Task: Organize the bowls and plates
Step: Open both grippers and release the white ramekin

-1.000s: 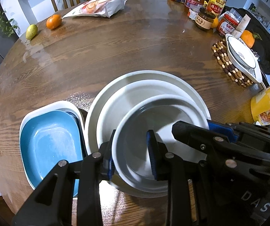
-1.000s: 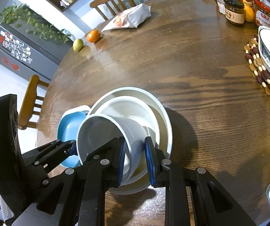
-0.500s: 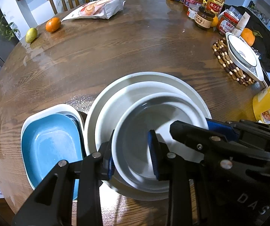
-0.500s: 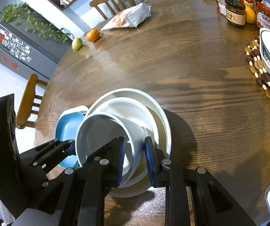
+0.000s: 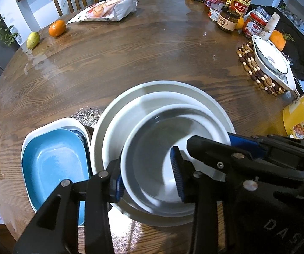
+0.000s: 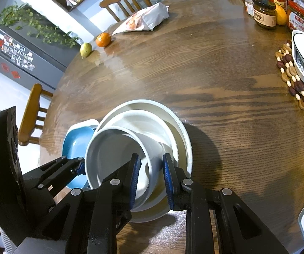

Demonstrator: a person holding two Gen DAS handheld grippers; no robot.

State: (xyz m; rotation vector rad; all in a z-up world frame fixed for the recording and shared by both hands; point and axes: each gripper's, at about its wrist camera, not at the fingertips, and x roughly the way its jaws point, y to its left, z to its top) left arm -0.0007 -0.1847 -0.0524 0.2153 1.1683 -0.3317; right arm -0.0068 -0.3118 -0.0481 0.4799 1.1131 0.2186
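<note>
Two grippers, one bowl: both hand-held grippers straddle opposite sides of the same white bowl's rim.

Left wrist view, bowl: the white bowl point(image 5: 162, 158) sits directly ahead of the left hand-held gripper point(image 5: 147, 171), mouth up, inside a shallow white dish point(image 5: 135, 114), which lies in a wide white plate point(image 5: 169, 86) on the tabletop point(image 5: 130, 59).
Left wrist view, grip: one blue pad point(image 5: 118, 185) lies outside the near-left wall and the other inside the bowl, with the rim between them. Contact looks likely, but I cannot tell if it is clamped.
Left wrist view, neighbour: a blue dish point(image 5: 52, 165) nested in a white rectangular dish point(image 5: 52, 122) lies just left of the stack.
Left wrist view, other arm: the right hand-held gripper point(image 5: 243, 144) reaches in from the right across the far-right rim.

Right wrist view, bowl: the white bowl point(image 6: 113, 158) is ahead and slightly left, tilted, its mouth leaning toward the left and its right side raised.
Right wrist view, grip: the right hand-held gripper point(image 6: 151, 175) has its pads either side of the bowl's right wall, appearing closed on it.
Right wrist view, axis: the bowl is round, with no long axis; what matters is levelling its rim.
Nearer arm: neither; each is already at the bowl.
Judged next move: settle the bowl centred and flat in the stack.
</note>
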